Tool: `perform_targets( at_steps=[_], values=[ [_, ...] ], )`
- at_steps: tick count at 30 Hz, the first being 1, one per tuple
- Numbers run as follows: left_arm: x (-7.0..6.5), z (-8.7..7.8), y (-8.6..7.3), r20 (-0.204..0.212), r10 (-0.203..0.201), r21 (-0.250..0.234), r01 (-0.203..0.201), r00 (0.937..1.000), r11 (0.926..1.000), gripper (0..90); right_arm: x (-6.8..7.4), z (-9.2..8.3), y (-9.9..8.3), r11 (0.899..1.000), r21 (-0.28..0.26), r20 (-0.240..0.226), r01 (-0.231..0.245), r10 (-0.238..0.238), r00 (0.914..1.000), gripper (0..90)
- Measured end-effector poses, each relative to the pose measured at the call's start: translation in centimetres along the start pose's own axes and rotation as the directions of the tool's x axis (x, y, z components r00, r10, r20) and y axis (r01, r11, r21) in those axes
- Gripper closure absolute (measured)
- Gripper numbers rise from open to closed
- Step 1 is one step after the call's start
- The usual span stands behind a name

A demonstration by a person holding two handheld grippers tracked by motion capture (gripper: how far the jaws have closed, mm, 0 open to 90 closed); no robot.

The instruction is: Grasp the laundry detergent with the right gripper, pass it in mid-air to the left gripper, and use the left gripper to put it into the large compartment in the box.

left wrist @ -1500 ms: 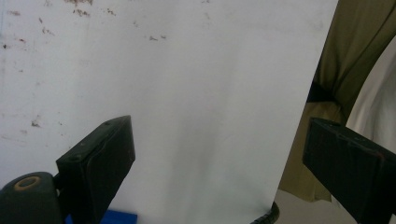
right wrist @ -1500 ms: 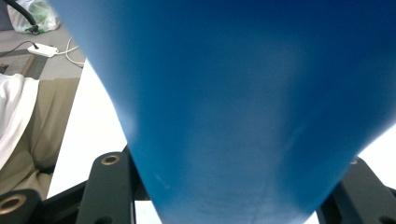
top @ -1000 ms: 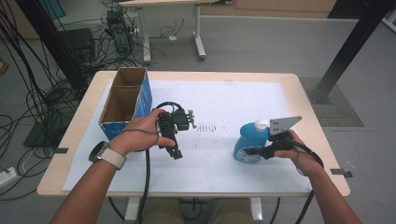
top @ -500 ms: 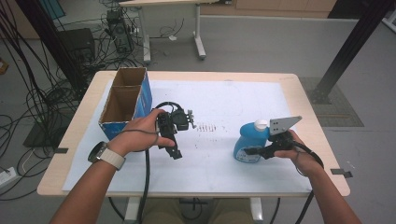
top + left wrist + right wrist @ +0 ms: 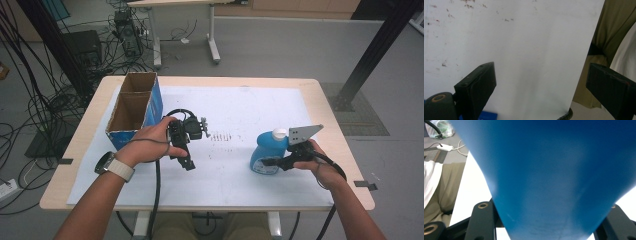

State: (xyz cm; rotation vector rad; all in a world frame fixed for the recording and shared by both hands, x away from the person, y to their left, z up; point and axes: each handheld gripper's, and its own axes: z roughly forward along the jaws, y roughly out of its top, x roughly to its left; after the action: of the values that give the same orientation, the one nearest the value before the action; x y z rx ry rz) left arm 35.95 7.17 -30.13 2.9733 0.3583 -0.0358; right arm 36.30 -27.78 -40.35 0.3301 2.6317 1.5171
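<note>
We hold the right claw (image 5: 270, 162) clamped on the blue bottle (image 5: 267, 151), which stands upright on the white sheet (image 5: 240, 110) at the right of the bench (image 5: 320, 95), its white cap (image 5: 279, 133) on top. In the right gripper view the bottle's blue body (image 5: 554, 177) sits tight between the two black jaws (it takes up nearly all we see there). Our left claw (image 5: 187, 162) rests near the middle of the sheet, well apart from the bottle, its jaws spread wide with nothing between them; the left gripper view looks along them over bare, speckled sheet (image 5: 524, 50). Just beside our left hand (image 5: 150, 142) stands an open cardboard box (image 5: 132, 107) with blue sides, divided into two compartments.
</note>
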Motion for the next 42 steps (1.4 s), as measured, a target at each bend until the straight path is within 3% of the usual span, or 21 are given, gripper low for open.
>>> perform_targets(
  at_steps=[42],
  values=[
    [-0.06, -0.13, -0.15, -0.005, -0.005, -0.004, 0.005, 1.0000, 1.0000, 9.7, 0.01, 0.03, 0.06, 1.000, 0.002, 0.002, -0.001, 0.001, 1.0000, 42.7]
  ],
)
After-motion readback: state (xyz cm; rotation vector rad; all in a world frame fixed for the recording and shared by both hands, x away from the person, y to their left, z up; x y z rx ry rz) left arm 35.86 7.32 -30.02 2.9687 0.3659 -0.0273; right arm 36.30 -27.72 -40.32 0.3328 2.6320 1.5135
